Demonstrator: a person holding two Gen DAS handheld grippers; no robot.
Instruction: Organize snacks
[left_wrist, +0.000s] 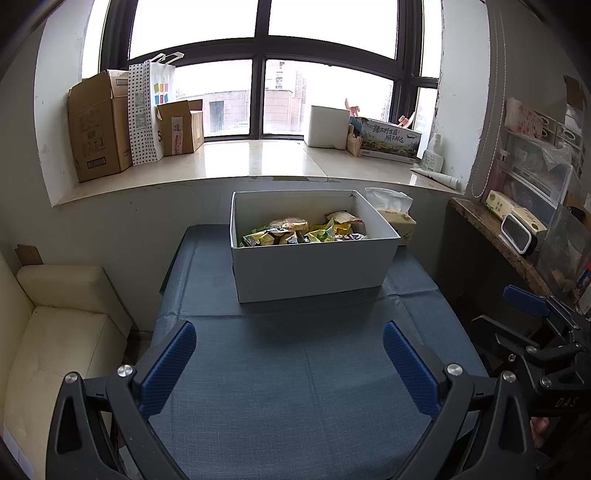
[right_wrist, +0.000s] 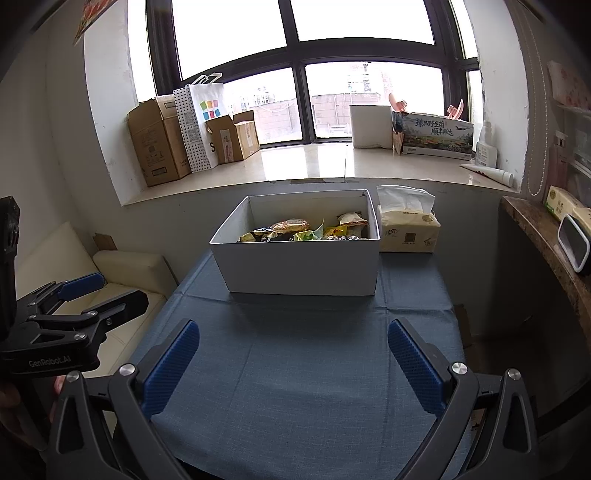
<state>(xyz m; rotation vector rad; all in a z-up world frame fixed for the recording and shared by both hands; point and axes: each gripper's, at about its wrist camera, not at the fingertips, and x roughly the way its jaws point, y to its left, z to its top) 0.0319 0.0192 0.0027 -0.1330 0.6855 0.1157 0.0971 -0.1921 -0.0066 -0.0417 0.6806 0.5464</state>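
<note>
A white open box (left_wrist: 314, 269) stands at the far end of the blue-clothed table (left_wrist: 295, 369). Several yellow, green and orange snack packets (left_wrist: 303, 230) lie inside it. The box (right_wrist: 299, 266) and the snack packets (right_wrist: 306, 230) also show in the right wrist view. My left gripper (left_wrist: 290, 354) is open and empty, above the near part of the table, well short of the box. My right gripper (right_wrist: 293, 354) is open and empty, also over the near table. Each gripper shows at the edge of the other's view: the right gripper (left_wrist: 532, 306) and the left gripper (right_wrist: 88, 291).
A tissue pack (right_wrist: 408, 230) stands right of the box. A cream sofa (left_wrist: 55, 332) is left of the table. A brown shelf (left_wrist: 517, 243) with boxes is to the right. Cardboard boxes (left_wrist: 99, 129) and a paper bag (left_wrist: 147, 110) stand on the windowsill behind.
</note>
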